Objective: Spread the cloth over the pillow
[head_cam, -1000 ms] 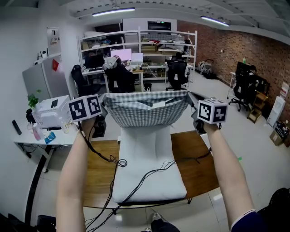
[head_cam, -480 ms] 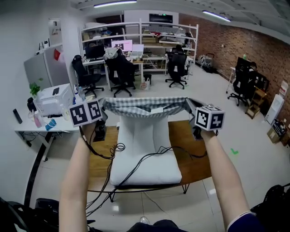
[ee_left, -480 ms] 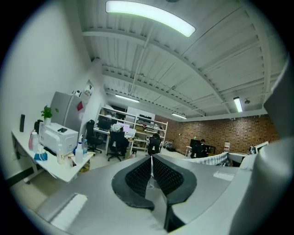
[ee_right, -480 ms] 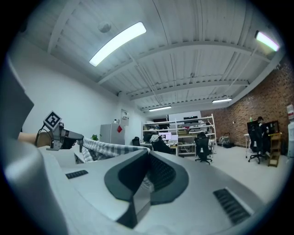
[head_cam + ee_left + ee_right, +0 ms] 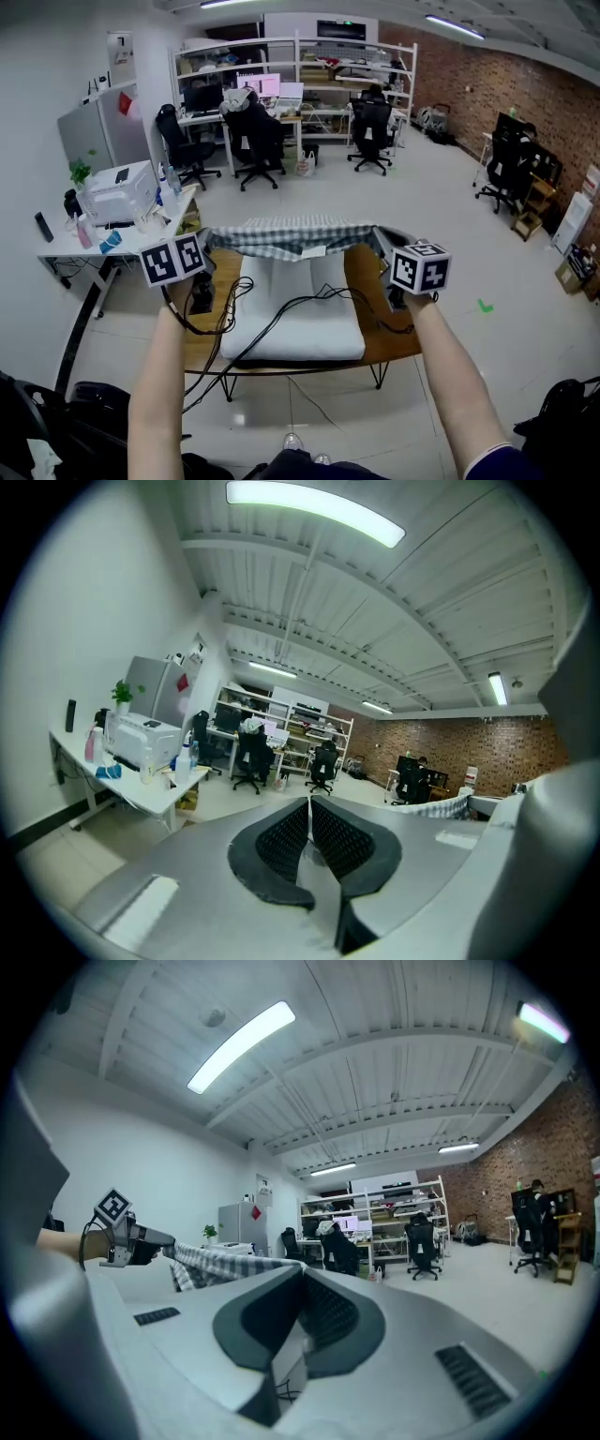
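No word, number or brand can be read in any view. The left marker cube (image 5: 173, 260) and right marker cube (image 5: 419, 268) carry only black-and-white square patterns. A white tag (image 5: 312, 251) on the checked cloth (image 5: 281, 232) is too small to read. The paper sheet (image 5: 120, 44) on the far wall, the red sheet (image 5: 125, 103) on the fridge (image 5: 94, 141) and the lit pink screen (image 5: 251, 84) on the shelving show no legible print. A green mark (image 5: 485, 306) on the floor is not a letter.
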{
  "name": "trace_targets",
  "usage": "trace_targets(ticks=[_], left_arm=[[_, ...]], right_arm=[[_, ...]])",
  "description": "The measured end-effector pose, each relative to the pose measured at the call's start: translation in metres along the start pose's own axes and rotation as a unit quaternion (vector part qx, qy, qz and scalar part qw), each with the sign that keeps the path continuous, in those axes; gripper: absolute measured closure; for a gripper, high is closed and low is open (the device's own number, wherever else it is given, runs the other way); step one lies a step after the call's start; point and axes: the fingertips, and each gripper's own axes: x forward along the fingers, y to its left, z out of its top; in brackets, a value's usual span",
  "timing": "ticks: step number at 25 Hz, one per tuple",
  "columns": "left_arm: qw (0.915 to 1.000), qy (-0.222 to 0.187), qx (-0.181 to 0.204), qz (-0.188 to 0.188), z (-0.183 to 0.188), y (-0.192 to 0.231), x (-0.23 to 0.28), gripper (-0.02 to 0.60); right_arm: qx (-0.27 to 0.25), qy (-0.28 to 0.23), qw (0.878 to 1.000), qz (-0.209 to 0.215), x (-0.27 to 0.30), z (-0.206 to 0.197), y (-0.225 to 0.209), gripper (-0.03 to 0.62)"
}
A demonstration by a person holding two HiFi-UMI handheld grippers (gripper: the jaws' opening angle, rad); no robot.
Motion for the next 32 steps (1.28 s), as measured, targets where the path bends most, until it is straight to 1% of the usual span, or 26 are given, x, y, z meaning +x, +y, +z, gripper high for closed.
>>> trace_targets(ticks=[9,16,19,23,27,32], left_arm=[[0.9998,0.014,0.004,0.016,-0.079,0.001,-0.030,0.561],[0.9977,0.032,0.037,0.046,-0.130,0.012,-0.039,0.561],[0.9964,0.047,0.039,0.059,-0.154,0.020,-0.041,0.561],[0.9947,0.069,0.029,0.071,-0.181,0.032,-0.042,0.561],[0.9924,0.092,0.025,0.078,-0.206,0.037,-0.043,0.561],[0.9891,0.116,0.032,0.085,-0.232,0.044,-0.042,0.561]], right_arm=[[0.018,0.033,0.999,0.006,-0.027,-0.064,0.009,0.586],[0.038,0.054,0.998,0.007,-0.042,-0.119,0.020,0.586],[0.048,0.066,0.997,0.009,-0.048,-0.143,0.026,0.586],[0.050,0.085,0.995,0.010,-0.054,-0.172,0.033,0.586],[0.047,0.095,0.994,0.015,-0.063,-0.192,0.037,0.586],[0.050,0.108,0.993,0.016,-0.067,-0.219,0.041,0.585]])
